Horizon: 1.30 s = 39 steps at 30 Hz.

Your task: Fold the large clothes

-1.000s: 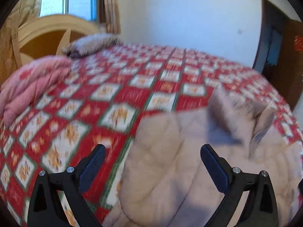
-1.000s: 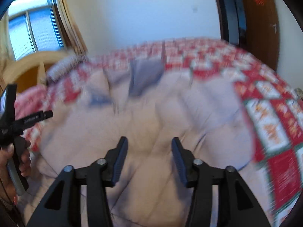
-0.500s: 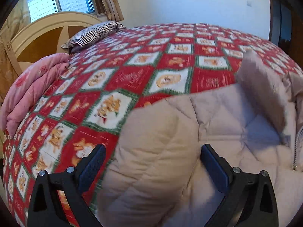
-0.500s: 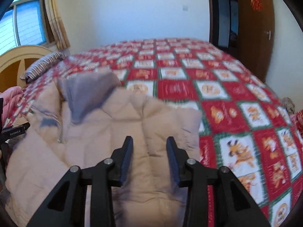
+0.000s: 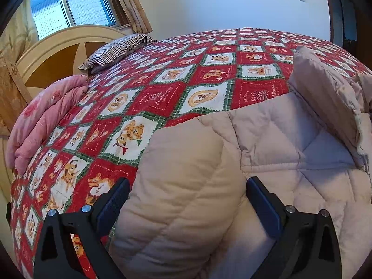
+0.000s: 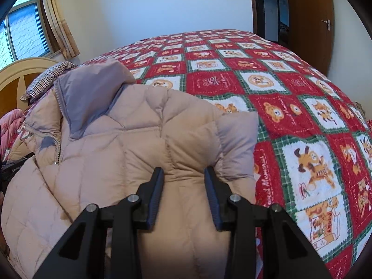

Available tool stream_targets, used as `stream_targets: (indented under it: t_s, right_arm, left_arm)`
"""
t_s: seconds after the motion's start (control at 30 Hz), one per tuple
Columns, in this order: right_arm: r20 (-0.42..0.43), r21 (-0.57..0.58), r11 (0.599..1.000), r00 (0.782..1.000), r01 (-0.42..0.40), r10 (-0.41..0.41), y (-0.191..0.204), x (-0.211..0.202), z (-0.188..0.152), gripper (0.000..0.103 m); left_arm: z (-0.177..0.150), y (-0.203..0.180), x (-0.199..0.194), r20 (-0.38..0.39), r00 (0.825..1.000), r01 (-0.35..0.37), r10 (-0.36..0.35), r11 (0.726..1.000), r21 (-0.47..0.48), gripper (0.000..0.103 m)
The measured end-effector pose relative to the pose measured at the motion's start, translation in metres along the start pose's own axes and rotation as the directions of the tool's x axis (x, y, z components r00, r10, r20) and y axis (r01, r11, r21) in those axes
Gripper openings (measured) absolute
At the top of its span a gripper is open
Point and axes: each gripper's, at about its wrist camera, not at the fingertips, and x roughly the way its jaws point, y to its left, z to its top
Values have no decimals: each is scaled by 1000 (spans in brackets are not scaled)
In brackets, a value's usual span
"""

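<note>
A beige quilted puffer jacket [image 6: 116, 151] lies spread on the bed, its greyish collar [image 6: 88, 88] standing up toward the headboard. My right gripper [image 6: 183, 169] is shut on a puffy fold by the jacket's right shoulder and sleeve [image 6: 234, 139]; fabric fills the gap and creases run to the pads. In the left wrist view the jacket [image 5: 267, 139] shows again. My left gripper [image 5: 187, 181] stands wide open over the other sleeve [image 5: 186, 186], which bulges between the fingers without being pinched. The left device [image 6: 11, 167] peeks in at the right view's edge.
The bed carries a red, white and green patchwork quilt [image 5: 162, 97]. A striped pillow [image 5: 116, 48] and a folded pink duvet [image 5: 46, 116] lie by the cream headboard [image 5: 58, 55]. A brown door [image 6: 309, 23] stands beyond the far right corner.
Both grippers have come down closer to the bed and the jacket has settled flat on the quilt. The right jaws have narrowed onto the shoulder fold. The left jaws keep their width.
</note>
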Motion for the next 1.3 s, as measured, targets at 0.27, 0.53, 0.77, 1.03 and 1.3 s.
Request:
stream_targets:
  t_s: [0.27, 0.53, 0.77, 1.03, 1.3]
  right_arm:
    - [-9, -36, 998, 999, 47, -47, 8, 4, -2, 40]
    - [-21, -75, 993, 996, 88, -90, 14, 5, 0, 41]
    - [-49, -126, 986, 992, 112, -119, 22, 2, 3, 50]
    - [24, -64, 998, 999, -21, 23, 37, -44, 55, 90]
    - [43, -97, 993, 996, -72, 77, 67, -3, 142, 94]
  left_arm:
    - [0, 0, 3, -12, 1000, 3, -3, 1000, 3, 100]
    - [4, 4, -3, -24, 999, 36, -35, 999, 17, 100]
    - [33, 13, -69, 95, 983, 150, -156, 986, 66, 100]
    - [102, -7, -69, 130, 962, 231, -242, 969, 90, 100]
    - [145, -48, 4, -22, 960, 281, -280, 959, 39, 100]
